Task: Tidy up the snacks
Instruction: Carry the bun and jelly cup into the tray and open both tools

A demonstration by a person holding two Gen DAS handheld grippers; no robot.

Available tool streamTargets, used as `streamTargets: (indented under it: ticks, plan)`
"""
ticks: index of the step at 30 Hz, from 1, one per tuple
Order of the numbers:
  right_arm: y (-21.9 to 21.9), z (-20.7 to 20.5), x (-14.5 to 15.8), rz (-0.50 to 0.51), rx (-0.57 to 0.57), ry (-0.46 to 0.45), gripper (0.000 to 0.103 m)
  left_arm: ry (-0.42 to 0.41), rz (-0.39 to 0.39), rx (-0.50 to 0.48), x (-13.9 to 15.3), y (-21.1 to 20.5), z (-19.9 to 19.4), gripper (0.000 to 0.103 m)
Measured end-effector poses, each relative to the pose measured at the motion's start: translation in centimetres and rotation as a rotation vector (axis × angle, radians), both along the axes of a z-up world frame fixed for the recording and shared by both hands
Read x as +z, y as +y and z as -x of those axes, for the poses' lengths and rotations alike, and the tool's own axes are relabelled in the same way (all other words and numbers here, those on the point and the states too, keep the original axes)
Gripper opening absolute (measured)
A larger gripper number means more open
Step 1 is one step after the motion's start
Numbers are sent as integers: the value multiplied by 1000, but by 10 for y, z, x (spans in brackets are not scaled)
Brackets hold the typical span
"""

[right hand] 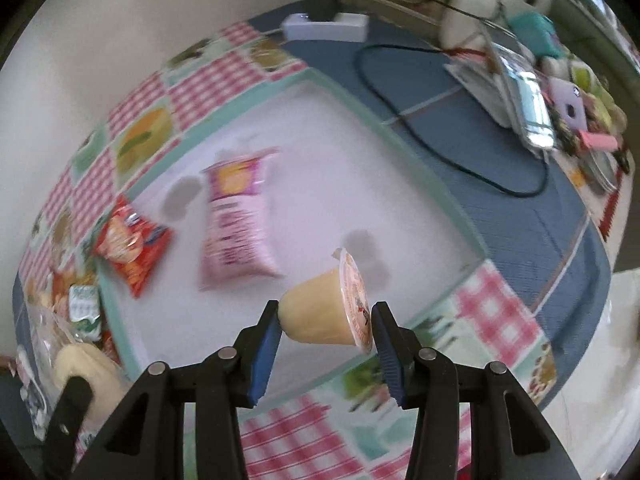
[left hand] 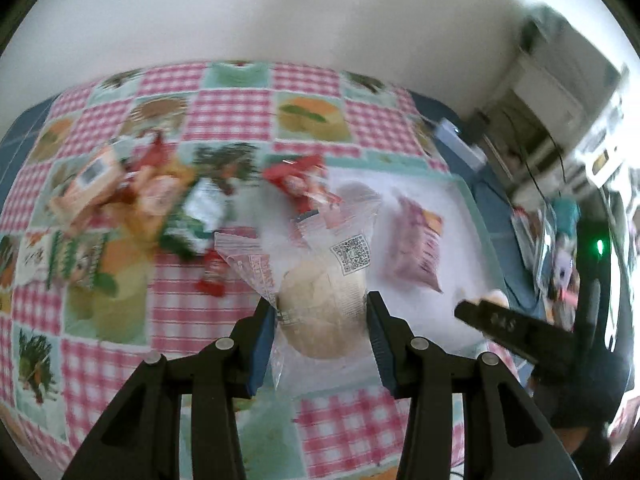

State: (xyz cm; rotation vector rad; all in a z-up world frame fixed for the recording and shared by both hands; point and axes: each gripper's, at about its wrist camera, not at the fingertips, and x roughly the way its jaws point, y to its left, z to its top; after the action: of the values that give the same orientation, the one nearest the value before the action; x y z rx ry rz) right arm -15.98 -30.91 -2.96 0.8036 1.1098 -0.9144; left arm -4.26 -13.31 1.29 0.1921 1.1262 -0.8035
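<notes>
In the left wrist view my left gripper (left hand: 322,314) is shut on a pale round bun in a clear wrapper (left hand: 324,320) with a QR code, held over the near left edge of a white tray with a teal rim (left hand: 476,216). In the right wrist view my right gripper (right hand: 325,320) is shut on a yellow jelly cup (right hand: 316,312) lying sideways, lid to the right, above the tray's (right hand: 404,152) near part. A pink snack bag (right hand: 236,220) and a red chip bag (right hand: 128,240) lie in the tray. Loose snacks (left hand: 132,200) are piled on the checked cloth to the left.
A white power strip (right hand: 324,26) with a black plug and a looping black cable (right hand: 440,152) lie on the blue cloth beyond the tray. Mixed clutter (right hand: 560,100) is stacked at the far right. A pale wall runs behind the table.
</notes>
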Motion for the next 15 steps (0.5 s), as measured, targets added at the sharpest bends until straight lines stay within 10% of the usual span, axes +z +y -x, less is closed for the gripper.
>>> streamTargets:
  ticks: [6,15]
  plan:
    - [-14,16,-6,-17,-40,11,49,-35,4,-81,-1,-20,17,48]
    - [-4,-1,-5,-2,25,21,53,35,-17,63,-14,0,-16,83]
